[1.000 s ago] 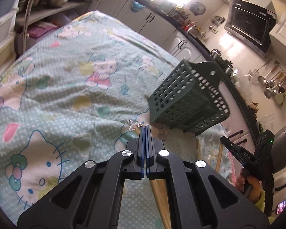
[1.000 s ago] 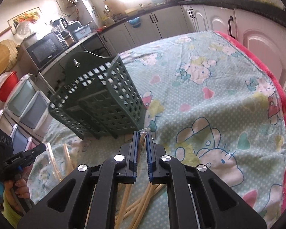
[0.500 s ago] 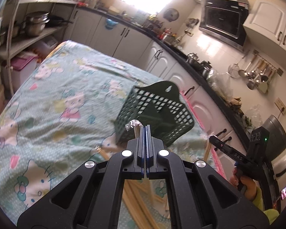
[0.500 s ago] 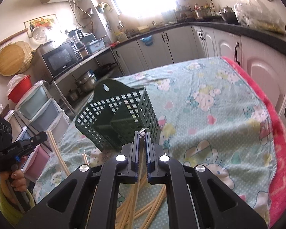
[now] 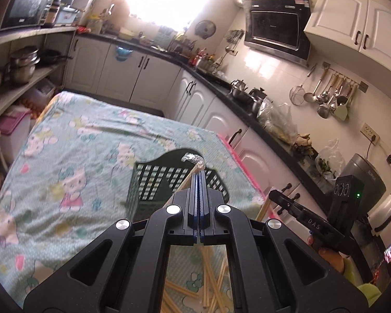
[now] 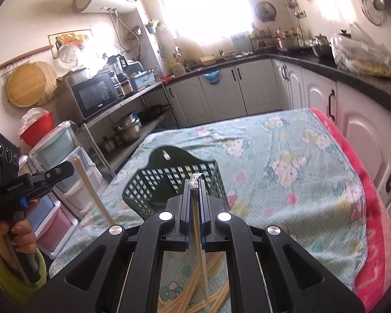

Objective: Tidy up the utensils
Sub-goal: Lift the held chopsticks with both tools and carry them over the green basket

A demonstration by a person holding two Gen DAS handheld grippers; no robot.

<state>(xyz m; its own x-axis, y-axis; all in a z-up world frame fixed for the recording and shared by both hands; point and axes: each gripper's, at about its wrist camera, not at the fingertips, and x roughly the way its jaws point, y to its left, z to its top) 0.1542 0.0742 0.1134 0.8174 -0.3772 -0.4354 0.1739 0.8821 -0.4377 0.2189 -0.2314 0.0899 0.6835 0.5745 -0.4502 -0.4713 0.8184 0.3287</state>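
2 grippers are in your hands, each clamped on 1 wooden chopstick with a foil-wrapped tip. Your left gripper (image 5: pixel 199 174) has its jaws pressed together on the left chopstick (image 5: pixel 181 186), which crosses the pads at a slant: the foil end sticks out above the fingertips and the shaft runs down to the left under the gripper body. Seen from the right wrist camera, that same stick (image 6: pixel 91 187) hangs tilted below the left gripper (image 6: pixel 65 168), clear of the table. Your right gripper (image 6: pixel 194 185) is closed on the right chopstick (image 6: pixel 199 237), which lies lengthwise between the pads, foil tip just past the fingertips and shaft running back toward the camera. From the left wrist camera the right gripper (image 5: pixel 272 195) shows at the right edge with a stick hanging below its jaws. The green perforated utensil basket (image 6: pixel 174 180) stands upright on the cartoon-print tablecloth (image 6: pixel 286 177), directly ahead of both grippers and below their tips. More loose chopsticks (image 6: pixel 185 294) lie in a heap on the cloth under the grippers, on the near side of the basket; how many, you cannot tell. Both held sticks are outside the basket.
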